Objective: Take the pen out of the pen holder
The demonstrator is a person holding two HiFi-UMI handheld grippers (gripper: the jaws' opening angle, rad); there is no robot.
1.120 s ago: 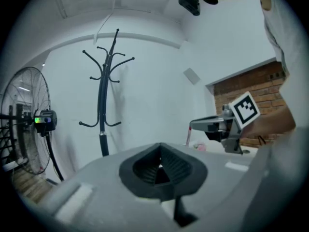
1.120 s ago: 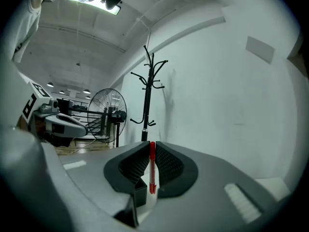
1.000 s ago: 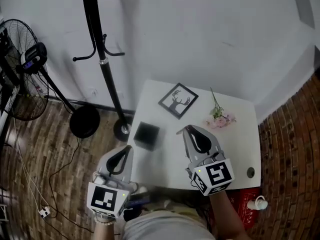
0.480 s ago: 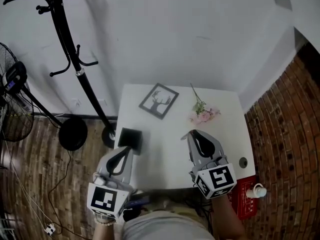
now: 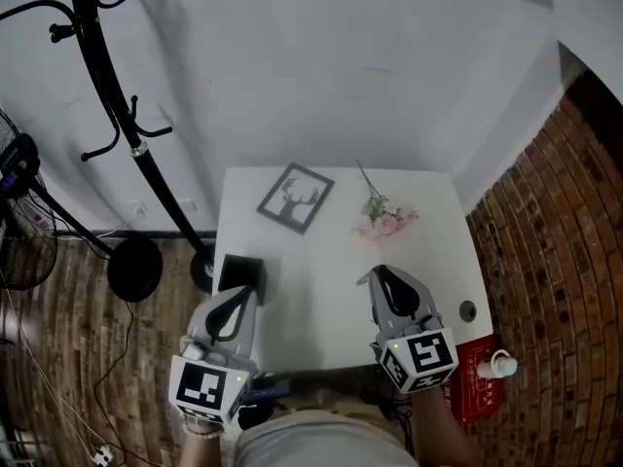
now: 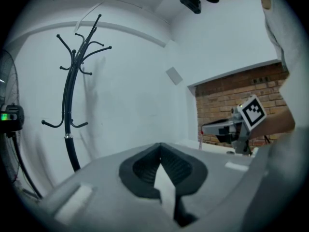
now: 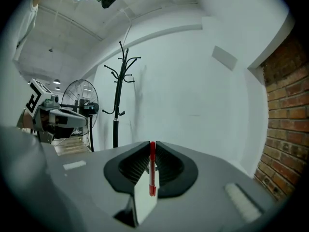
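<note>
Pen (image 7: 152, 170): one, red, gripped by right tool (image 7: 151, 145); one black pen holder (image 5: 240, 272)

Dim, even light; fisheye-warped edges.

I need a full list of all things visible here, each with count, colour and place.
table: 1, white, against the wall
pen holder: 1, black, table's left edge
framed deer picture: 1, black frame, table's back
flowers: 1 sprig, pink, table's back right
coat stand: 1, black, floor left of table
fan: 1, black, far left
pen: 1, red, in right gripper's jaws
left gripper: 1, grey, shut, empty
right gripper: 1, grey, shut on pen
</note>
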